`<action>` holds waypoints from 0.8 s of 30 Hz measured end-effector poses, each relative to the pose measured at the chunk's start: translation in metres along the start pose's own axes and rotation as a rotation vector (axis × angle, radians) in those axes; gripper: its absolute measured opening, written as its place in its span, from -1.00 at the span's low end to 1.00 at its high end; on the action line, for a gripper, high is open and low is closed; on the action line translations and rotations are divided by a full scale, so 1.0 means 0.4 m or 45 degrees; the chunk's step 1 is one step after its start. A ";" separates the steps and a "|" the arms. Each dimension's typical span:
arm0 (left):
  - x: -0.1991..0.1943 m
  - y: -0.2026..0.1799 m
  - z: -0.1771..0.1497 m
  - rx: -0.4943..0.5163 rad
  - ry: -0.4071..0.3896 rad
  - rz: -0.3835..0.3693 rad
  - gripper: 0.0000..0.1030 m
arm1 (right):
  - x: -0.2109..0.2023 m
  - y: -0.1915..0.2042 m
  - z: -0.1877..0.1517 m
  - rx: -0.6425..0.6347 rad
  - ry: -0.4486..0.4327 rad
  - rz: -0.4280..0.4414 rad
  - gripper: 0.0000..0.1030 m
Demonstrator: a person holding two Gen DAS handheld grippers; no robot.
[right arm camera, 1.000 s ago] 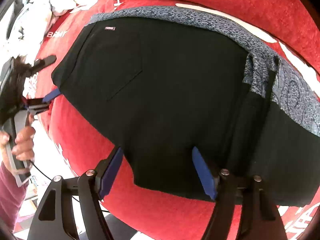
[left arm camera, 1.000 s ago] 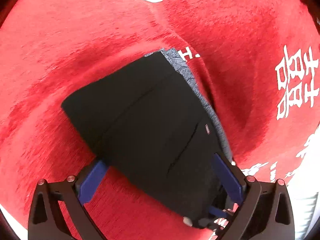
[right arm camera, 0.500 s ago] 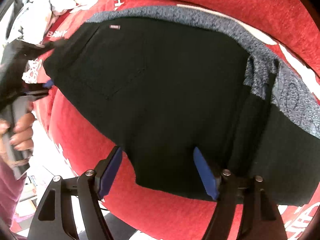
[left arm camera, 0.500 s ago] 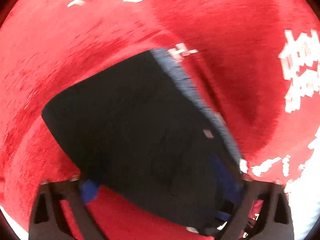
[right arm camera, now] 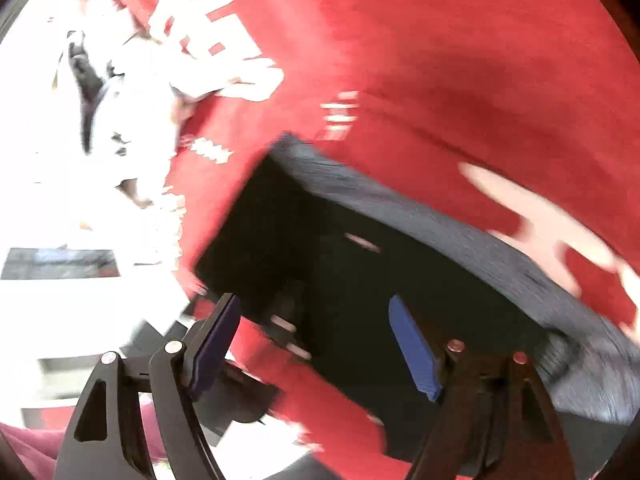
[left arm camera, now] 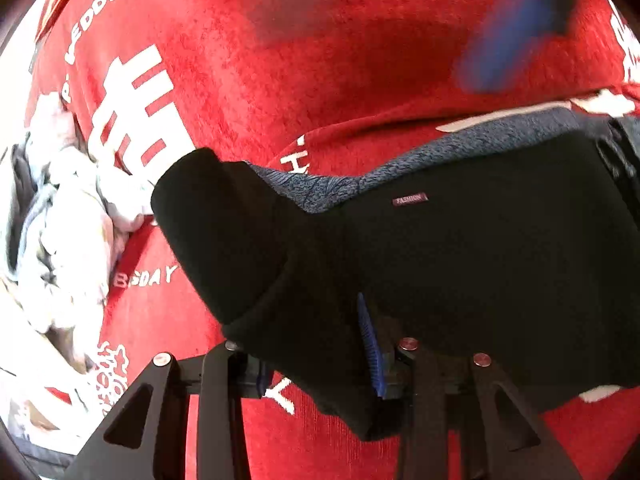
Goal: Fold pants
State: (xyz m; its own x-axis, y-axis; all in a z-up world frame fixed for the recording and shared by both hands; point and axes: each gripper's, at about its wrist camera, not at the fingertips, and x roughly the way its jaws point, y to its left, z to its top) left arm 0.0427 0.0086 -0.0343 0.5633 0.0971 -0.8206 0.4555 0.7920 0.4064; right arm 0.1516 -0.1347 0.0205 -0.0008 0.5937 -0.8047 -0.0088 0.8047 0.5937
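Red cloth underneath — left gripper closing on pants, right gripper open, empty — lift the fold evenly

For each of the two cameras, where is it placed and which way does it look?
Left wrist: sits on the left gripper, looking along its fingers down at the black pants on the red cloth; its jaws are closing on a raised fold of the pants.
Right wrist: sits on the right gripper, looking down at the pants' corner; its jaws stand open over the fabric, and a maroon sleeve shows.
Shared: the pants, the red cloth, a pale clothes heap.
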 end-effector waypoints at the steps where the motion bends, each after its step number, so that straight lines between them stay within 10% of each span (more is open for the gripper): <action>1: 0.003 0.000 0.001 0.000 0.004 0.000 -0.27 | 0.028 0.030 0.033 -0.005 0.051 0.056 0.56; 10: -0.017 -0.017 -0.008 0.008 -0.026 0.020 -0.26 | 0.291 0.208 0.144 -0.188 0.381 -0.037 0.55; 12: -0.021 -0.015 -0.010 -0.004 -0.018 0.005 -0.26 | 0.319 0.197 0.143 -0.192 0.402 -0.117 -0.23; 13: -0.028 -0.016 -0.009 -0.010 -0.020 -0.008 -0.26 | 0.319 0.187 0.140 -0.184 0.398 -0.123 -0.60; 24: -0.305 -0.115 0.115 0.041 -0.309 -0.055 -0.26 | -0.009 0.041 0.003 -0.006 0.026 0.314 -0.63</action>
State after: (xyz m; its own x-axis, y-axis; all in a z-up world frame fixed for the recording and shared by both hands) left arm -0.0152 -0.0675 0.0657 0.6898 -0.0873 -0.7187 0.5023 0.7725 0.3884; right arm 0.1526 -0.1239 0.0331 -0.0240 0.7718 -0.6355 -0.0105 0.6354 0.7721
